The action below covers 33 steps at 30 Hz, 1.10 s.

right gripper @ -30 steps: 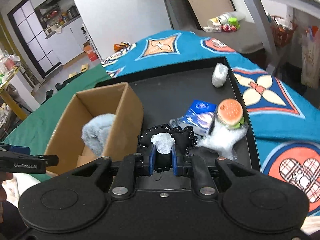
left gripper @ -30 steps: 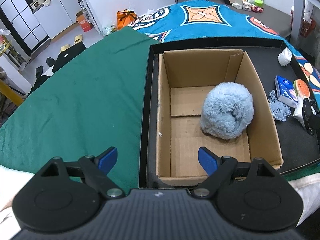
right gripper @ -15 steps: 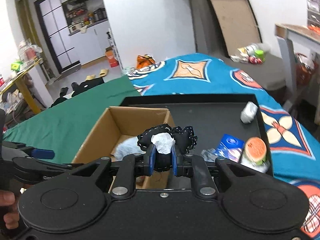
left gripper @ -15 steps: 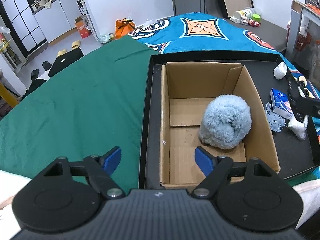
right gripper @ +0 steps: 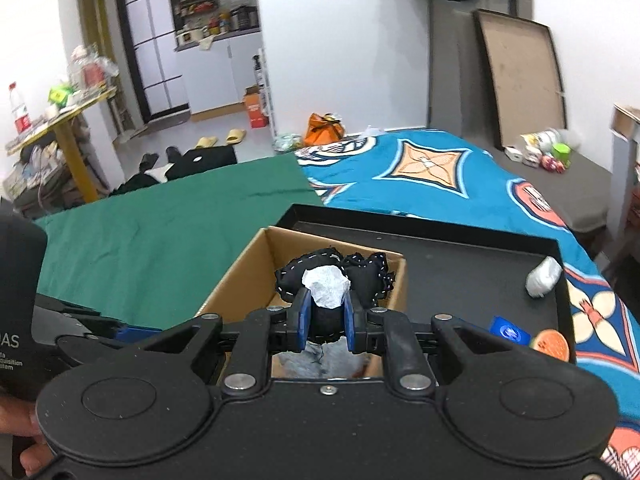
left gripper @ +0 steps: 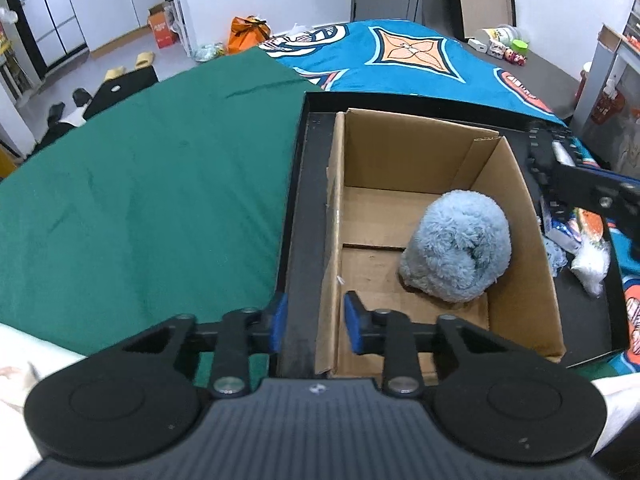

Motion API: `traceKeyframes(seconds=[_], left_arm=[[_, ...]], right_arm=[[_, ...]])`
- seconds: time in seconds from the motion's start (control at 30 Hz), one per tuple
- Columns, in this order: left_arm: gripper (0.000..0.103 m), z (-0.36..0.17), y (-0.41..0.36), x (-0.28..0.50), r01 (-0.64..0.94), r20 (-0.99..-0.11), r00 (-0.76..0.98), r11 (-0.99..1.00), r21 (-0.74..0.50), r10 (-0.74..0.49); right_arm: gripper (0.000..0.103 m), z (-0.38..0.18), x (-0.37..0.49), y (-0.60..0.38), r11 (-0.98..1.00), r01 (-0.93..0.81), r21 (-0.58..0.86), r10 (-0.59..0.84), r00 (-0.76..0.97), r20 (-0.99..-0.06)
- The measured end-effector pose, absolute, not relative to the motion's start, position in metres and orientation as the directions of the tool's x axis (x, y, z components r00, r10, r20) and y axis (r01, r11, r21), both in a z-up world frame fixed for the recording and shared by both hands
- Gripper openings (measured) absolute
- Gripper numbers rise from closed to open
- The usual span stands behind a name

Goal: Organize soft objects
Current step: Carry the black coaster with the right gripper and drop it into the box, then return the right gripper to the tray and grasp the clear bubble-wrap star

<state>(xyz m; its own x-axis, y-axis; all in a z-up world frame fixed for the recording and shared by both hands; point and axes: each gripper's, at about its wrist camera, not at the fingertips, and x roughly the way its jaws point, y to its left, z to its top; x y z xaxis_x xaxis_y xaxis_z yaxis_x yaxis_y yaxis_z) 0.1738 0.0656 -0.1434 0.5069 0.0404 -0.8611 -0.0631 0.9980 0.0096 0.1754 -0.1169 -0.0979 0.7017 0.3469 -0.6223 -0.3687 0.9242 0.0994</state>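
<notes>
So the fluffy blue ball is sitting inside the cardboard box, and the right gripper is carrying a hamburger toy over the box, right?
Not quite. The fluffy blue ball is inside the cardboard box, but the right gripper is shut on a black plush toy with white stitching, not the hamburger toy. The right wrist view shows this: the hamburger toy lies on the black tray, beside the box.

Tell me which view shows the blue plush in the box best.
Left wrist view: the blue plush lies whole and unobstructed in the box. In the right wrist view only a grey-blue sliver shows beneath the right gripper and its black toy.
</notes>
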Motion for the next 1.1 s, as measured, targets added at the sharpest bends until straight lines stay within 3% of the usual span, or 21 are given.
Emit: traceKeyframes(seconds=[0.27,0.5,0.57,0.8,1.1], left_arm=[[0.007,-0.151,0.071,0.177,-0.048,-0.867,0.497,0.997,-0.054,-0.023],[0.007,-0.151,0.076,0.176,-0.055,-0.868,0.494,0.995,-0.083,-0.045],[0.007,-0.151,0.077,0.177,-0.056,-0.869,0.493,0.995,-0.080,-0.042],[0.008,-0.149,0.079,0.175,-0.066,-0.873,0.487,0.996,-0.067,-0.027],[0.011,-0.141,0.067,0.176,-0.047,-0.877,0.480,0.999,-0.019,0.006]], right_arm=[[0.019,-0.097,0.185,-0.085,0.901,-0.432,0.039,0.357,0.688,-0.632],[0.036,-0.099,0.194,-0.068,0.883,-0.468,0.032,0.380,0.673,-0.634],[0.048,-0.101,0.196,-0.067,0.882,-0.470,0.034,0.379,0.664,-0.644],[0.051,-0.100,0.188,-0.088,0.899,-0.433,0.060,0.362,0.660,-0.659],[0.064,-0.099,0.178,-0.107,0.905,-0.422,0.054,0.344,0.653,-0.674]])
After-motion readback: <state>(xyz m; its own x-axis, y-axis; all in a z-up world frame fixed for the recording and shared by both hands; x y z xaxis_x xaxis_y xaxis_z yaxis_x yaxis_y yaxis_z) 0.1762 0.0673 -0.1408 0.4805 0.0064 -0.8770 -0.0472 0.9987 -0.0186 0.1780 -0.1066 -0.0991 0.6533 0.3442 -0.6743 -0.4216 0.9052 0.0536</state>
